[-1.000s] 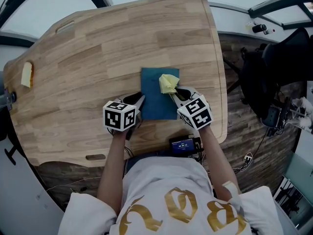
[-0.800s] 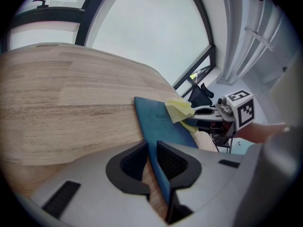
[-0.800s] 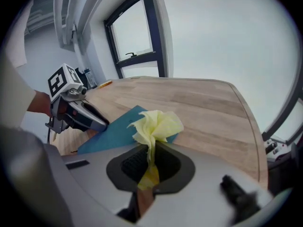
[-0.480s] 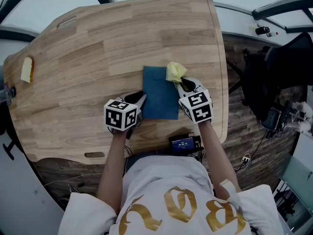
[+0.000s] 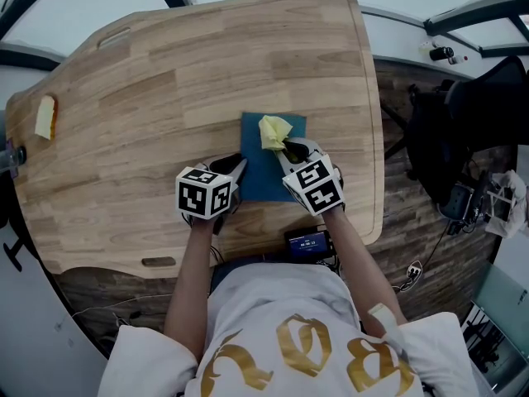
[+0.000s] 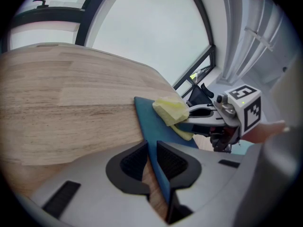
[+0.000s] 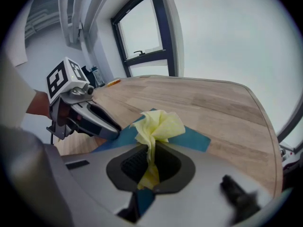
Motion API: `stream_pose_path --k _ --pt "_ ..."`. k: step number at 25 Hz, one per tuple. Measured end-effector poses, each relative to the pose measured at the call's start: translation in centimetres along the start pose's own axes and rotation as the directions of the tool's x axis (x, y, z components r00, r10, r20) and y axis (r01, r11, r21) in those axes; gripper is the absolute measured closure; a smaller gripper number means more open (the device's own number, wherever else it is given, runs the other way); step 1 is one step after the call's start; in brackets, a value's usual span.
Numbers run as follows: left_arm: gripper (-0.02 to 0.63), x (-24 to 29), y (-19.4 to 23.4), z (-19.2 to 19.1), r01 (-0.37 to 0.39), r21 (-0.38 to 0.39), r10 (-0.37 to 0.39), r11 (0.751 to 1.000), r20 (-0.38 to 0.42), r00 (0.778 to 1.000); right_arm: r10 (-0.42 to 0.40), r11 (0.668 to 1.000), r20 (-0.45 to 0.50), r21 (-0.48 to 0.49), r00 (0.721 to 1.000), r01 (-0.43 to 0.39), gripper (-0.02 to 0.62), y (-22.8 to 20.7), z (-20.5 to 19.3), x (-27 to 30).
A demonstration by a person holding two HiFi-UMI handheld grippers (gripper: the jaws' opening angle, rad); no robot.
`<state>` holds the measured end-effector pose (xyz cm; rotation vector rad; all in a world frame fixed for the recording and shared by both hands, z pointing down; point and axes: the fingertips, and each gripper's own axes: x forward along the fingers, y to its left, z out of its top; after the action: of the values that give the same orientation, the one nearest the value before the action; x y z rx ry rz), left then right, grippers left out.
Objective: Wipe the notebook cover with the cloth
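Once off-edge, cloth [image 5: 274,131] over notebook [image 5: 258,174]

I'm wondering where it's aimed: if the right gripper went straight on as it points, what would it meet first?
Probably the notebook: the right gripper, shut on the cloth, points down at its cover, with the cloth leading. Depth is unclear.
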<state>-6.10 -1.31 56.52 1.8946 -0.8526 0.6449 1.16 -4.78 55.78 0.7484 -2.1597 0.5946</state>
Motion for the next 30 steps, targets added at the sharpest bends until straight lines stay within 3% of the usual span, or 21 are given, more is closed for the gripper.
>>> stream_pose_path --k 6,13,26,30 --pt "0.537 0.1 0.0 0.0 -0.004 0.003 0.004 1.000 0.004 1.000 0.133 0.991 -0.021 0.000 0.991 -0.133 0.558 4.0 -0.8 0.3" --pt "0.537 0.0 0.0 0.0 -0.003 -0.002 0.003 1.000 0.003 1.000 0.298 0.954 -0.090 -0.013 0.950 -0.301 0.558 7.7 -2.7 -0.4" --pt "0.537 0.0 0.1 0.0 0.003 -0.017 -0.003 1.000 0.003 1.000 0.379 0.924 -0.124 -0.007 0.917 -0.383 0.558 9.7 -4.8 -1.8" --pt "0.538 0.0 0.0 -0.1 0.003 -0.017 -0.003 1.000 0.002 1.000 0.354 0.933 -0.116 -0.031 0.928 -0.359 0.558 8.8 -4.7 -1.9"
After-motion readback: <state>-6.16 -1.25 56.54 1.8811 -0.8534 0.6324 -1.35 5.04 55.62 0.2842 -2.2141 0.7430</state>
